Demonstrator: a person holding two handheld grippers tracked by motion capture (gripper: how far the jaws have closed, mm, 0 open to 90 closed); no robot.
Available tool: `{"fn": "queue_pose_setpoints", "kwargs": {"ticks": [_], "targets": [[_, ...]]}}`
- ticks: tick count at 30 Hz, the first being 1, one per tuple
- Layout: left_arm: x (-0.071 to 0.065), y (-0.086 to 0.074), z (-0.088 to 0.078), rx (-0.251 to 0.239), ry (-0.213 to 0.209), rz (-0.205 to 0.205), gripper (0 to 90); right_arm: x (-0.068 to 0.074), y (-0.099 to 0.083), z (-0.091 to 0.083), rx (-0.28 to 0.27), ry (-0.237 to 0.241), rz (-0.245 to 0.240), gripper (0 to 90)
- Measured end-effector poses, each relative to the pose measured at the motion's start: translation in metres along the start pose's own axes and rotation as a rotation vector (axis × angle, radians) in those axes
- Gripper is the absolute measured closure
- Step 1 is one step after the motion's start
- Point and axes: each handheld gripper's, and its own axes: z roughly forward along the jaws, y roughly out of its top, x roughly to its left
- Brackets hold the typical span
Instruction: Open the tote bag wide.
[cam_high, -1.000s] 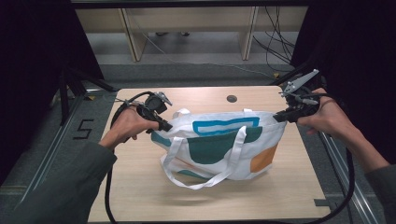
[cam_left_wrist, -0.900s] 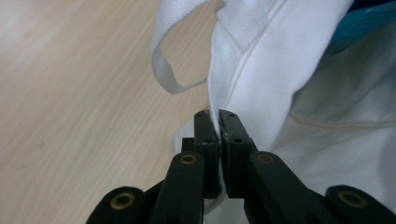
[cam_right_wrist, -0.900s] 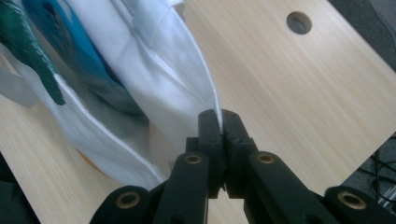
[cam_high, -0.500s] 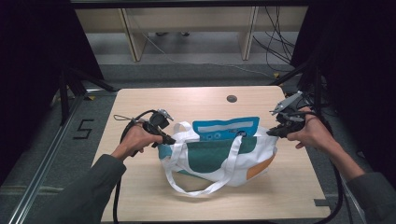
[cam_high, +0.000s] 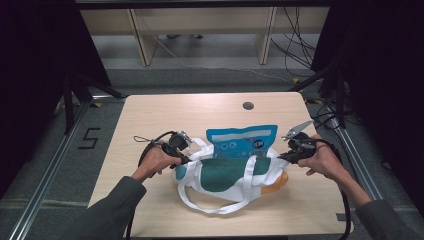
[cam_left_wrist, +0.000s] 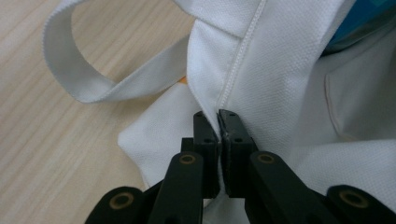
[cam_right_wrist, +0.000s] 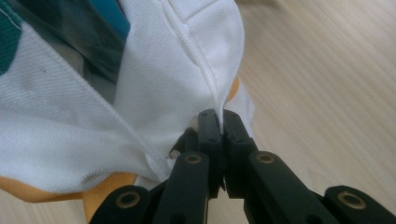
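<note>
A: Where does the tote bag (cam_high: 232, 175) lie?

B: On the wooden surface (cam_high: 150, 115), toward the near edge, a little to the five o'clock side of the middle. It is white with a dark green patch and an orange patch at its four o'clock corner. One white handle strap (cam_high: 210, 202) loops out toward six o'clock.

A: And the blue thing?

B: A blue pouch (cam_high: 242, 141) sticks out of the bag's mouth toward twelve o'clock.

A: How is the left tool (cam_high: 181, 159) set?

B: Pressed closed on the bag's white cloth at the nine o'clock end. In the left gripper view the jaws meet on a stitched seam (cam_left_wrist: 233, 70), with a strap loop (cam_left_wrist: 88, 79) lying on the wood at ten o'clock.

A: The right tool (cam_high: 286, 156)?

B: Clamped the same way at the bag's three o'clock end; in the right gripper view the jaws pinch a fold of white fabric along a seam (cam_right_wrist: 196, 60), orange cloth below.

A: Anything else on the surface?

B: A small dark round hole (cam_high: 248, 105) near the far edge.
</note>
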Motion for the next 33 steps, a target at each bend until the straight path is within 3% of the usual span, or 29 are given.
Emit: {"fn": "queue_pose_setpoints", "kwargs": {"ticks": [7,8,9,11,12,14,15,17,18,19,20,21,22,23,24,25,26,27,28,30,31,33], "targets": [[0.001,-0.01,0.008,-0.005,-0.017,-0.022,85.9,0.003,-0.013,0.021,0.004,0.005,0.008,89.1],[0.0,-0.012,0.01,-0.017,-0.018,-0.032,85.8,0.01,-0.013,0.027,-0.012,0.062,0.056,89.1],[0.0,-0.012,0.007,-0.011,-0.01,-0.021,85.3,0.01,-0.014,0.029,0.004,0.05,0.041,89.0],[-0.003,-0.012,-0.002,-0.03,0.008,-0.029,78.7,0.012,-0.013,0.029,-0.001,0.062,0.063,89.0],[-0.004,-0.012,-0.008,-0.036,0.013,-0.031,75.8,0.007,-0.014,0.027,0.01,0.008,0.02,89.0],[-0.008,-0.014,-0.023,-0.052,0.029,-0.039,68.5,0.006,-0.013,0.022,0.001,0.02,0.028,88.8],[-0.007,-0.014,-0.035,-0.068,0.054,-0.013,59.6,0.006,-0.011,0.013,-0.014,0.009,0.032,87.6],[-0.01,-0.015,-0.053,-0.105,0.042,-0.036,58.0,0.005,-0.011,0.01,-0.024,0.008,0.029,87.0],[-0.012,-0.015,-0.062,-0.123,0.041,-0.022,52.5,0.007,-0.008,0.002,-0.06,0.023,0.083,84.8],[-0.015,-0.014,-0.067,-0.142,0.041,-0.028,52.3,0.006,-0.008,-0.001,-0.069,0.015,0.068,84.1],[-0.019,-0.013,-0.075,-0.145,0.04,-0.009,52.3,0.006,-0.008,-0.001,-0.069,0.015,0.068,84.1],[-0.025,-0.012,-0.081,-0.164,0.041,-0.017,51.9,0.009,-0.008,-0.005,-0.076,0.031,0.112,82.9],[-0.028,-0.011,-0.086,-0.159,0.042,0.002,50.6,0.006,-0.008,-0.009,-0.091,0.007,0.084,81.1],[-0.032,-0.01,-0.089,-0.183,0.042,-0.005,48.5,0.01,-0.007,-0.017,-0.118,0.051,0.119,80.2],[-0.036,-0.01,-0.092,-0.192,0.032,-0.014,48.5,0.01,-0.007,-0.017,-0.118,0.051,0.119,80.2],[-0.041,-0.008,-0.098,-0.205,0.029,-0.004,47.2,0.009,-0.008,-0.023,-0.154,0.014,0.082,79.3],[-0.043,-0.007,-0.1,-0.207,0.016,-0.007,47.0,0.011,-0.007,-0.031,-0.133,0.02,0.099,77.8],[-0.045,-0.005,-0.1,-0.228,0.002,-0.016,47.0,0.012,-0.007,-0.034,-0.156,0.025,0.104,76.2],[-0.046,-0.004,-0.102,-0.216,-0.001,-0.003,46.7,0.013,-0.007,-0.038,-0.176,0.022,0.121,74.8],[-0.049,-0.002,-0.101,-0.231,-0.003,-0.004,45.8,0.012,-0.007,-0.043,-0.191,0.023,0.094,74.3],[-0.052,0.0,-0.101,-0.235,-0.022,-0.001,44.2,0.017,-0.007,-0.047,-0.2,0.026,0.119,73.9],[-0.056,0.004,-0.098,-0.243,-0.037,0.007,44.0,0.022,-0.006,-0.058,-0.202,0.049,0.073,72.1]]}}
